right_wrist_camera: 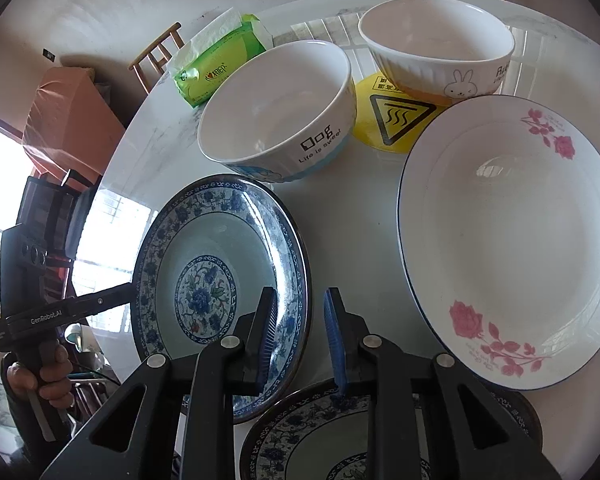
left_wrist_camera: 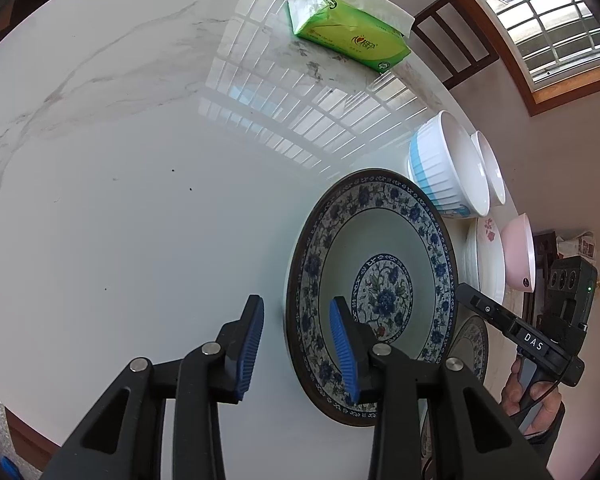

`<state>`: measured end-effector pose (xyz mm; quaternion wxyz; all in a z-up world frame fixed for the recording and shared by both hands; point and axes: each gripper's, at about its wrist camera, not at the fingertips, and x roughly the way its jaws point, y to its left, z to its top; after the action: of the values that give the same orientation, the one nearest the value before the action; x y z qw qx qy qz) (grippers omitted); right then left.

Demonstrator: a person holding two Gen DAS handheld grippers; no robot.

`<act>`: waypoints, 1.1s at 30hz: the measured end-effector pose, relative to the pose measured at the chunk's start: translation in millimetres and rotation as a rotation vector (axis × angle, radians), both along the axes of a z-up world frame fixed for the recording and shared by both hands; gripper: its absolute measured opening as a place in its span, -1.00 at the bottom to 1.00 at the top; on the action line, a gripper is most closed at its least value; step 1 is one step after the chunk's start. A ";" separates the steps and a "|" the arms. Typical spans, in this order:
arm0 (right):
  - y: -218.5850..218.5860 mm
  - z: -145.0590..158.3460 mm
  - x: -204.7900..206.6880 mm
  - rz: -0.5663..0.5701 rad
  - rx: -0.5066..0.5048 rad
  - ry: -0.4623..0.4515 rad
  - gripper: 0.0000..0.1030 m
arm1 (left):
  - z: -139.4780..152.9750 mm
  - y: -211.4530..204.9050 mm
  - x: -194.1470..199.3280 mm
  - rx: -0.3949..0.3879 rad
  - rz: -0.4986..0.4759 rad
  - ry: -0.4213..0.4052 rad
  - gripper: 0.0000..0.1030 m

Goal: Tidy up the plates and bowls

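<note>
Two views share one blue-patterned plate [left_wrist_camera: 374, 296], which lies on the white table [left_wrist_camera: 120, 200]. The left gripper [left_wrist_camera: 298, 350] straddles its near rim, jaws partly apart, pads clear. The right gripper [right_wrist_camera: 300, 340] straddles the opposite rim, narrower, neither pad plainly pressing. Only the right wrist view shows a second blue plate [right_wrist_camera: 300, 432] below (partly hidden), the rose plate [right_wrist_camera: 508, 248] and two bowls' lettering.

A blue-and-white floral plate [right_wrist_camera: 220, 264] with a dark rim sits by a white plate with pink roses [right_wrist_camera: 512, 248], a white bowl with a pale blue base [right_wrist_camera: 280, 112], a green tissue pack [left_wrist_camera: 348, 28] and a yellow warning sticker [right_wrist_camera: 392, 120].
</note>
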<state>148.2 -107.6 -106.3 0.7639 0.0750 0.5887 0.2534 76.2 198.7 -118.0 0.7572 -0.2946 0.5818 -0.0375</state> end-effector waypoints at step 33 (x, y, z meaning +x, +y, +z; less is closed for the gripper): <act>21.0 2.8 -19.7 0.032 0.050 -0.025 -0.72 | 20.3 13.8 -1.6 0.078 -0.054 -0.051 -0.67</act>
<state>128.5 -86.6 -103.5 0.7649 0.0815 0.5739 0.2809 74.6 212.5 -97.6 0.7813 -0.2481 0.5711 -0.0430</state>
